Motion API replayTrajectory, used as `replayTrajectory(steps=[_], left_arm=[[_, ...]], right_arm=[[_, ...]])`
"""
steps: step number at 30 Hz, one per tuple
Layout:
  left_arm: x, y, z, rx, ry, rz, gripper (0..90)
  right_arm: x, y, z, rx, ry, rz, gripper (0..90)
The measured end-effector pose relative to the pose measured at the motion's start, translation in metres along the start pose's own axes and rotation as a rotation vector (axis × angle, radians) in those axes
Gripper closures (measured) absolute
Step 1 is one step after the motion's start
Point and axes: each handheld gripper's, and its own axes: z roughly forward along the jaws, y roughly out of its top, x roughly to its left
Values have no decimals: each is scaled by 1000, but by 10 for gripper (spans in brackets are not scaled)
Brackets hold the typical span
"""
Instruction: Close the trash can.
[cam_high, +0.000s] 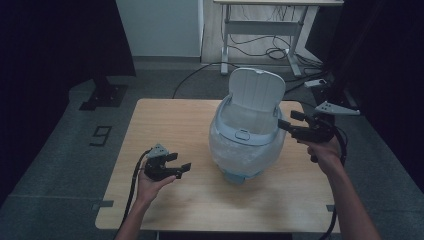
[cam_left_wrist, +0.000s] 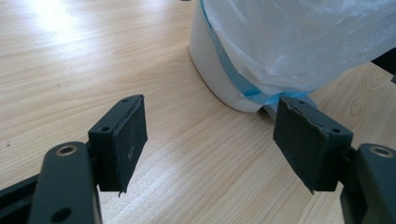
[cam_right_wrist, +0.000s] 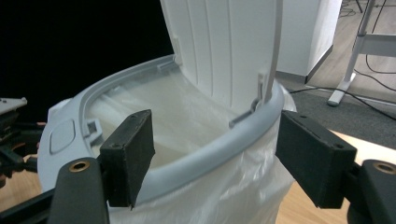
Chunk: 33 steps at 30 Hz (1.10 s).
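A pale grey pedal bin (cam_high: 247, 150) stands on the wooden table (cam_high: 165, 120), its lid (cam_high: 257, 90) raised upright and a clear plastic bag lining it. My left gripper (cam_high: 182, 161) lies low over the table, left of the bin's base, open with nothing between its pads (cam_left_wrist: 210, 135). Ahead of it I see the bin's white lower wall (cam_left_wrist: 215, 74) and the bag (cam_left_wrist: 299, 42) hanging over it. My right gripper (cam_high: 286, 120) is held at the bin's right side, level with the rim, and is open (cam_right_wrist: 215, 140). The rim (cam_right_wrist: 177, 179) and lid (cam_right_wrist: 219, 46) lie just beyond its pads, untouched.
Behind the table stands a desk frame (cam_high: 260, 35) with cables on the floor and a power strip (cam_high: 316, 83). A black stand base (cam_high: 102, 95) and a floor marking "9" (cam_high: 101, 135) lie to the left. Bare tabletop spreads left of and in front of the bin.
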Motion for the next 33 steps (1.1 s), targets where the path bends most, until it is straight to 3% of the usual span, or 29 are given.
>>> replayTrajectory(steps=[21,33], left_arm=[[2,-3,4,19,-13,-15,257],[4,-4,3,28,-15,-13,256]], right_arm=[[-3,40,27,-11,-11,2,208],[-2,62,50,-39,16,7,177]])
